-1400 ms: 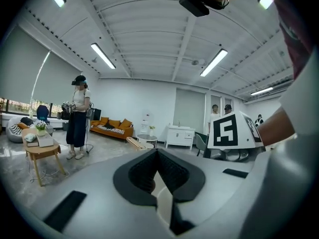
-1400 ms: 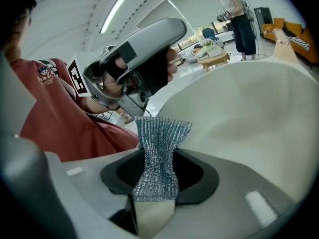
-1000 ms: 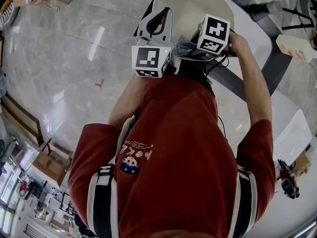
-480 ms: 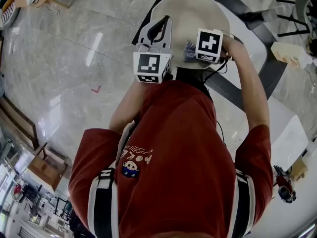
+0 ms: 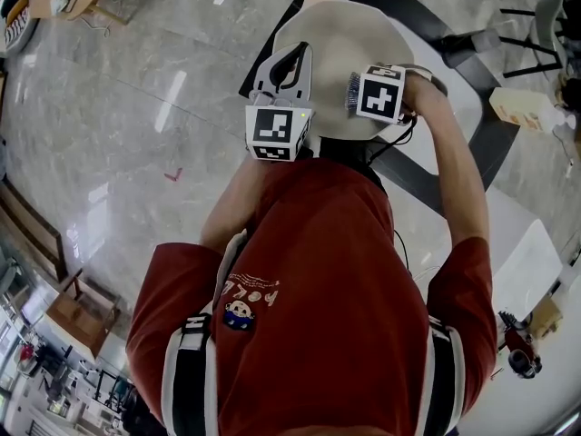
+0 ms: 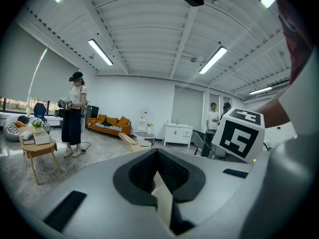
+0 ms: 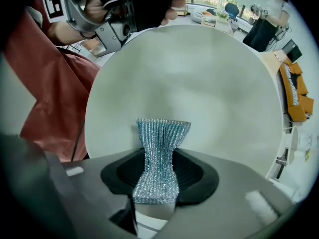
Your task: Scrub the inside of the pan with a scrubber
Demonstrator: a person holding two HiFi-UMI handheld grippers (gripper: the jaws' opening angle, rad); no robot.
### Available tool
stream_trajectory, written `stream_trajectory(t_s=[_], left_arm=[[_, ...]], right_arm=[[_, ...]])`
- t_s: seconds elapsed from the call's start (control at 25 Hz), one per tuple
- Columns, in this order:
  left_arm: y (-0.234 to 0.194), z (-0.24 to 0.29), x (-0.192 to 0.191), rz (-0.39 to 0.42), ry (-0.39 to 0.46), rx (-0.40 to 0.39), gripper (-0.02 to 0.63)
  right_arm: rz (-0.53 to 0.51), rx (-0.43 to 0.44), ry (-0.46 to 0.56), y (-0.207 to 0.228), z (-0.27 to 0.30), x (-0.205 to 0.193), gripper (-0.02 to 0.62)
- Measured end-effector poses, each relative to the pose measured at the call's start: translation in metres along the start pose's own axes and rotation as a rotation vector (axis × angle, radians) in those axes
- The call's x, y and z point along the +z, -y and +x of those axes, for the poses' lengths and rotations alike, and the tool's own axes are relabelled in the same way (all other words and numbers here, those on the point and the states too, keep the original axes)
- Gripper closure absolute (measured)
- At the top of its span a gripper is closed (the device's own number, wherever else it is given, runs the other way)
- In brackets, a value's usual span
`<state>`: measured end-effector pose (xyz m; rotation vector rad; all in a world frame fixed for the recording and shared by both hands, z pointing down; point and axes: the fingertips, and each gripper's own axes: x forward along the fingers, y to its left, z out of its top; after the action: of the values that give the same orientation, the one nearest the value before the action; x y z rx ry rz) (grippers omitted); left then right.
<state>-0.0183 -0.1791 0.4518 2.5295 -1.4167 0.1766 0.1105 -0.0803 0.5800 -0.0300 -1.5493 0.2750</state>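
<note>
**A:** Where's the pan?

**B:** The pan [image 5: 334,42], round and pale cream, is held up in front of a person in a red shirt [image 5: 327,289], above a glossy grey floor [image 5: 127,107]. From the head view its inside faces the person. In the right gripper view it fills most of the frame.

**A:** And the scrubber?

**B:** The scrubber [image 7: 162,136] is a glittery blue-silver mesh pad. It is pinched at its middle, so its free end fans out towards the inside of the pan. I cannot tell whether the pad touches the surface.

**A:** What holds it?

**B:** The right gripper [image 7: 159,176], with its dark jaws clamped tight on the pad's waist.

**A:** And the other one?

**B:** The left gripper [image 6: 158,178] sits at the pan's left edge. Its jaws are drawn together on a narrow cream strip, which looks like the pan's rim. Its camera looks past that into a bright room, where a person [image 6: 75,114] stands near an orange sofa [image 6: 110,124].
</note>
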Motion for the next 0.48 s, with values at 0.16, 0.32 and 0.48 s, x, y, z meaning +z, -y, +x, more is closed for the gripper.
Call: stream_trajectory(t_s=[0.16,0.32,0.48], left_arm=[[0.001,0.003,0.003,0.001,0.004,0.001,0.601],[0.0,0.005,0.0,-0.002,-0.004,0.0,0.6],[-0.003,0.007,0.0,-0.005,-0.011,0.002,0.601]], right_arm=[[-0.013,-0.067,-0.025,0.014,0.002,-0.008,0.41],[-0.023,-0.18,-0.055,0.036,0.002,-0.014,0.41],[-0.007,-0.296,-0.052,0.057,-0.003,-0.014,0.41]])
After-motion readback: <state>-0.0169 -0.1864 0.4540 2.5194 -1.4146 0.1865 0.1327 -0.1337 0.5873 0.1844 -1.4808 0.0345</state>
